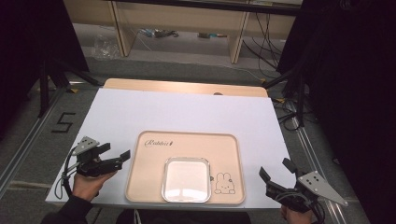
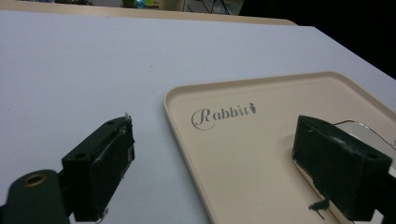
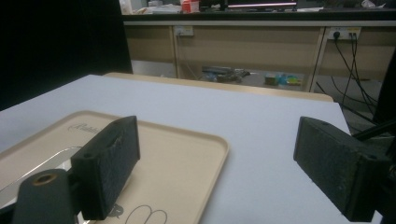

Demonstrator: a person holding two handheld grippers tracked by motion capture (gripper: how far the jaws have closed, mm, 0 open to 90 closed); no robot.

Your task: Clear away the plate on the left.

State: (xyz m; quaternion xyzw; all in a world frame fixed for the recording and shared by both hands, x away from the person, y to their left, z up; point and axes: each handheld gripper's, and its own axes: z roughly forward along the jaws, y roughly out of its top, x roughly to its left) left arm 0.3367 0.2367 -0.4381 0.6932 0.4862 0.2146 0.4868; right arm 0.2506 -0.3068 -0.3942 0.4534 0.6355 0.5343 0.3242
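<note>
A small shiny square metal dish (image 1: 186,179) with round corners lies flat on a big beige plastic tray (image 1: 149,172), near the tray's front edge. Just beside the dish, a little rabbit drawing (image 1: 224,183) is printed on the tray, and the word "Rabbit" (image 2: 223,115) is written near the tray's far left corner. The tray sits on a white table top (image 1: 187,109), close to the person's side. The left gripper (image 1: 116,156) hangs just beside the left edge of the tray, held in the person's left hand (image 1: 88,184). Its two black jaws are spread wide with nothing between them; in the left gripper view one jaw is over the white table and the other is over the tray, by the dish's edge. The right gripper (image 1: 275,175) is off the right side of the tray, over the table's front corner. Its jaws are spread wide too and hold nothing.
</note>
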